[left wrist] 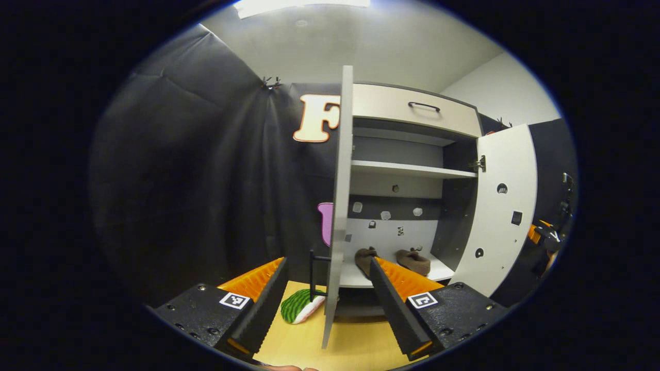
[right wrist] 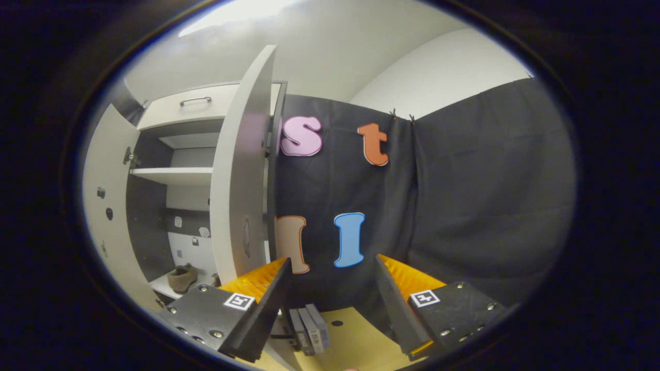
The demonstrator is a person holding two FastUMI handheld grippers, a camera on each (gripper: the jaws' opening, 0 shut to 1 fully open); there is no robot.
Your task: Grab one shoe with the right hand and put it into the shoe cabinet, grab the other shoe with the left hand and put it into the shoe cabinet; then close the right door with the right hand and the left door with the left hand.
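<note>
Both shoes shelved; we stood at the open doors with nothing held.

The two brown suede shoes sat side by side on the bottom shelf of the white-and-grey shoe cabinet, so only closing remained. Our left gripper straddled the left door's free edge, fingers wide apart and gripping nothing. Our right gripper, equally wide and empty, hung just outside the right door, with room to swing it inward.

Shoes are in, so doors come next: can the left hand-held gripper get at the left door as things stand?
Probably yes. The left hand-held gripper is open, and the left door stands edge-on between its fingers with nothing in between. Both shoes sit inside the cabinet, clear of the door.
</note>
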